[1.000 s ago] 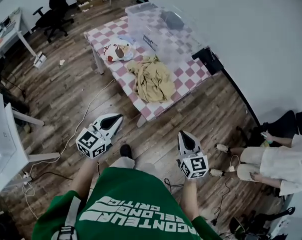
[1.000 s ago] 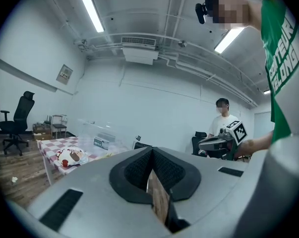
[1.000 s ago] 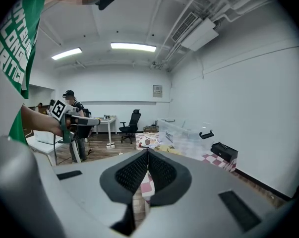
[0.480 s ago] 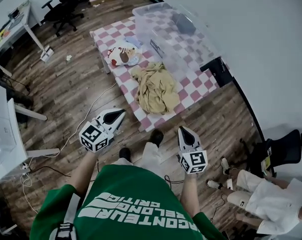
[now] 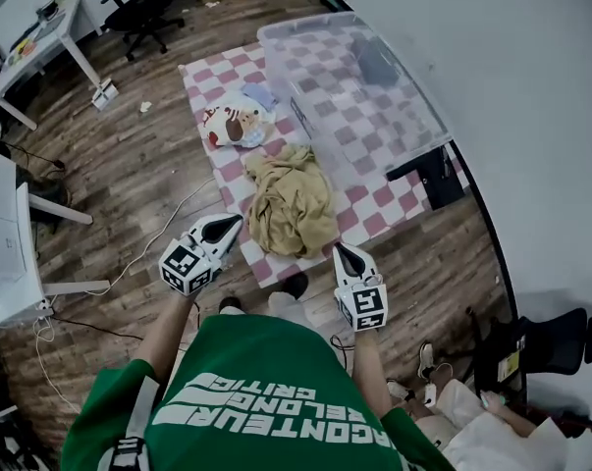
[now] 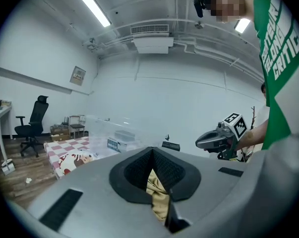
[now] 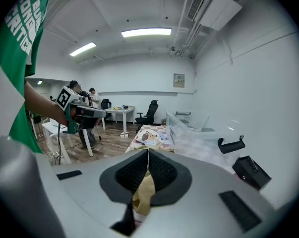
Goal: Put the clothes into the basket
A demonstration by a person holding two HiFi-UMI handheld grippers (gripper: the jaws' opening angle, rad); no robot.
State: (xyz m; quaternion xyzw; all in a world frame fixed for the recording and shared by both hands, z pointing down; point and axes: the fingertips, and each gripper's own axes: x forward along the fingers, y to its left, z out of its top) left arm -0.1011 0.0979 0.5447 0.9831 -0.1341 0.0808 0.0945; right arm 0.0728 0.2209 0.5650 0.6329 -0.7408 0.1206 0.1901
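A crumpled yellow garment (image 5: 291, 204) lies at the near end of the pink-checked table (image 5: 374, 209). Further along lies a white printed garment (image 5: 237, 124). The clear plastic basket (image 5: 294, 96) stands on the table's right half with something dark inside. My left gripper (image 5: 235, 222) hovers just short of the table's near left corner, shut and holding nothing. Off the near edge, my right gripper (image 5: 340, 250) is also shut and holds nothing. In the left gripper view the jaws (image 6: 151, 150) meet above the yellow garment (image 6: 159, 192). The right gripper view shows the same (image 7: 148, 150).
A black case (image 5: 428, 175) sits at the table's right edge by the wall. Office chair (image 5: 148, 13) and white desk (image 5: 40, 47) stand at the back left, another white desk (image 5: 6, 253) at the left. A cable (image 5: 168, 234) crosses the wood floor. A seated person (image 5: 482, 430) is behind right.
Both grippers have moved forward to the table's near end, still shut. The yellow garment now lies just ahead of their tips.
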